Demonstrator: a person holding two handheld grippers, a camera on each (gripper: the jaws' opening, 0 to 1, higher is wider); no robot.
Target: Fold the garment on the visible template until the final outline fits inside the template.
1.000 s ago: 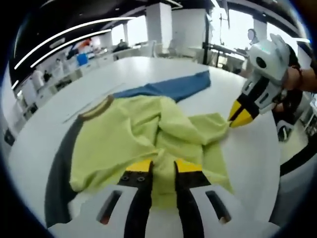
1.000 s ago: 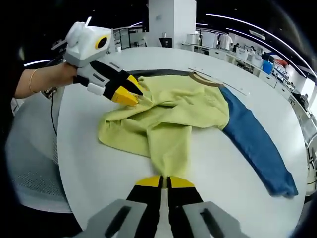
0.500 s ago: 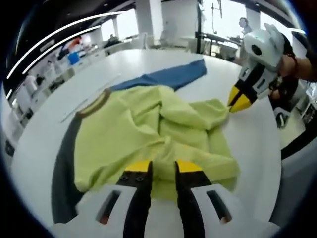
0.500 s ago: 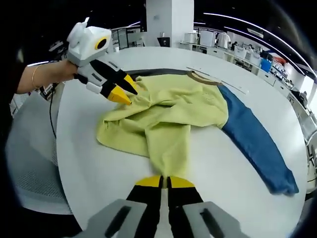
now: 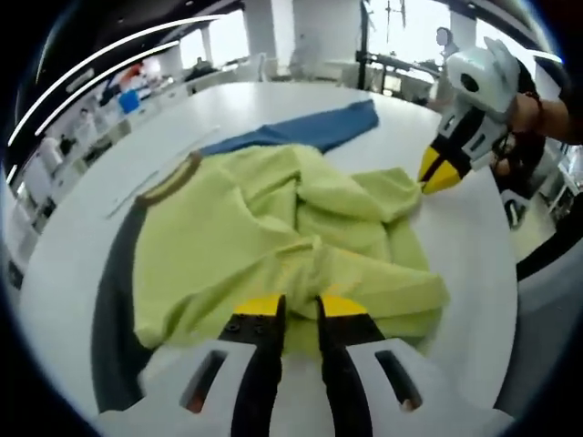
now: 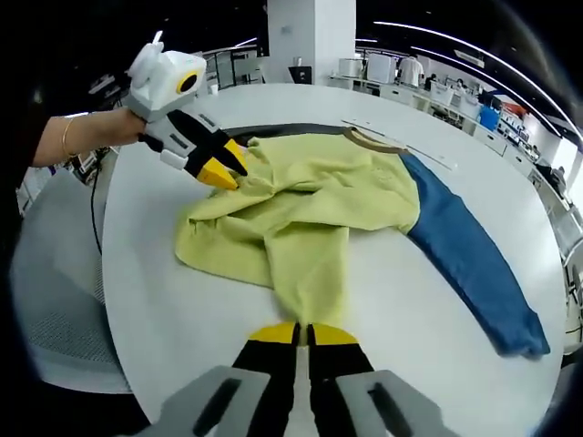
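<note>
The shirt (image 6: 310, 218) lies crumpled mid-tabletop (image 6: 164, 309), pinched by both closed grippers: left gripper (image 6: 221, 170) and right gripper (image 6: 303, 333).

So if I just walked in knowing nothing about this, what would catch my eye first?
Probably the crumpled yellow-green garment heaped in the middle of the round white table, with its blue sleeve stretched flat toward one edge and a dark sleeve along the other side. Next, the two yellow-tipped grippers: the left gripper pinching a fold at the far edge, and the right gripper shut on the near hem.
</note>
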